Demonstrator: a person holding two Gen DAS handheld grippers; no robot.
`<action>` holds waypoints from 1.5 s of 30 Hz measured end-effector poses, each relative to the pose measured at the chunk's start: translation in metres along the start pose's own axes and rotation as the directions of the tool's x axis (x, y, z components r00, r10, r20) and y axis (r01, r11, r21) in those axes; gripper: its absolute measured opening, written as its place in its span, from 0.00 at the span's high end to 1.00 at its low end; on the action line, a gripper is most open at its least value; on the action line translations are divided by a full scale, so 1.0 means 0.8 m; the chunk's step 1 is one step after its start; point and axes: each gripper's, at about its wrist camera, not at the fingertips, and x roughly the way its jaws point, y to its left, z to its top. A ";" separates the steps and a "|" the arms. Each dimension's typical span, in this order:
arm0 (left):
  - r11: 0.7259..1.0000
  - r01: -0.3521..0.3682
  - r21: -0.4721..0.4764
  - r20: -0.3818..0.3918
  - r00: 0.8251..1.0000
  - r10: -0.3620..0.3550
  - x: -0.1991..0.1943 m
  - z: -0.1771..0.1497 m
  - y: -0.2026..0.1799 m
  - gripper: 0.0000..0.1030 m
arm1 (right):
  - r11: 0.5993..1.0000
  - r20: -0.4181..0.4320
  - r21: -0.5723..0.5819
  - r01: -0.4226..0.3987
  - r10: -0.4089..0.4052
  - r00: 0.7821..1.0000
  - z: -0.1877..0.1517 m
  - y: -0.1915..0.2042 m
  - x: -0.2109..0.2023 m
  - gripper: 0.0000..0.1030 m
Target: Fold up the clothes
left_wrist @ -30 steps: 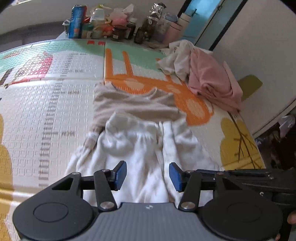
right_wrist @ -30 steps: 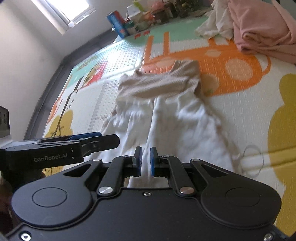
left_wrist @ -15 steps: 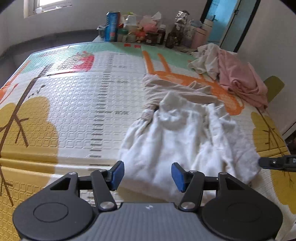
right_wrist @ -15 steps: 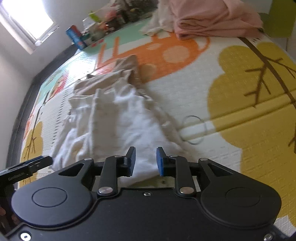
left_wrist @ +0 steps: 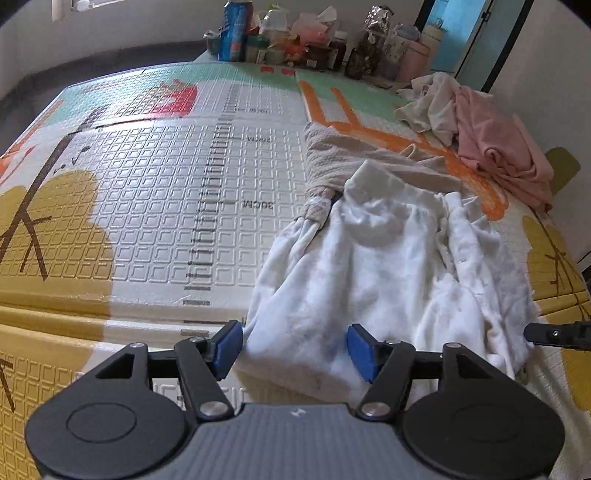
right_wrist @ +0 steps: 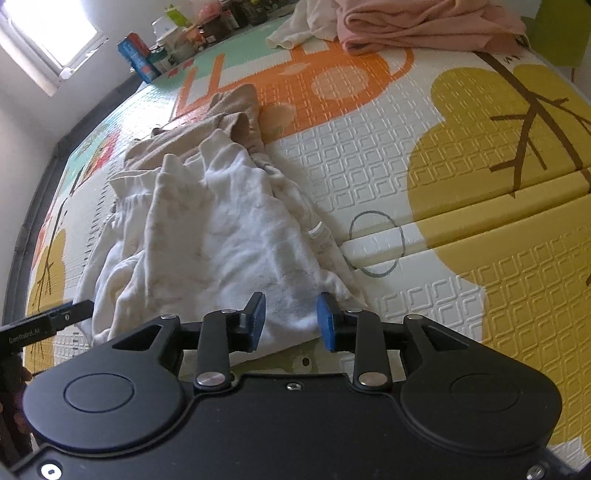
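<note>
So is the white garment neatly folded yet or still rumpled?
Rumpled: the white garment lies bunched and creased on the mat, edges uneven, overlapping the beige garment.

a bright window (right_wrist: 44, 44) lights white walls (left_wrist: 110, 33) above the patterned play mat (left_wrist: 147, 177).

A foam play mat (left_wrist: 155, 177) printed with yellow trees, an orange shape and a ruler scale covered the carrying surface. A white garment (left_wrist: 388, 273) lay crumpled on it near the front edge, its far end overlapping a beige garment (left_wrist: 354, 162) spread flat behind. Further back to the right, a pink cloth (left_wrist: 502, 147) sat heaped against a cream cloth (left_wrist: 432, 107). A thin hair tie (right_wrist: 376, 243) lay on the mat just beside the white garment. Bottles and cans (left_wrist: 288, 40) crowded the far edge.
</note>
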 end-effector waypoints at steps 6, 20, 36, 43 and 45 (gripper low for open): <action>1.000 0.003 -0.005 0.000 1.000 -0.003 0.001 -0.002 0.002 0.35 | 0.999 0.045 -0.013 0.032 -0.031 0.998 0.003 -0.004 -0.013 0.72; 1.000 0.014 -0.021 -0.016 1.000 -0.014 0.002 -0.001 0.001 0.69 | 0.996 0.029 -0.017 0.088 -0.087 0.996 0.004 -0.010 0.003 0.94; 0.995 -0.030 -0.090 -0.090 0.996 0.022 -0.014 0.004 0.000 0.76 | 0.988 0.055 -0.017 0.153 -0.152 0.987 0.016 -0.009 -0.024 0.98; 0.990 -0.049 -0.130 -0.122 0.992 0.033 -0.005 -0.004 0.001 0.75 | 0.986 0.016 -0.001 0.168 -0.168 0.986 0.008 -0.018 -0.007 0.98; 0.991 -0.049 -0.127 -0.119 0.992 0.034 -0.005 -0.004 -0.001 0.74 | 0.988 0.015 -0.005 0.153 -0.153 0.988 0.008 -0.018 -0.008 0.96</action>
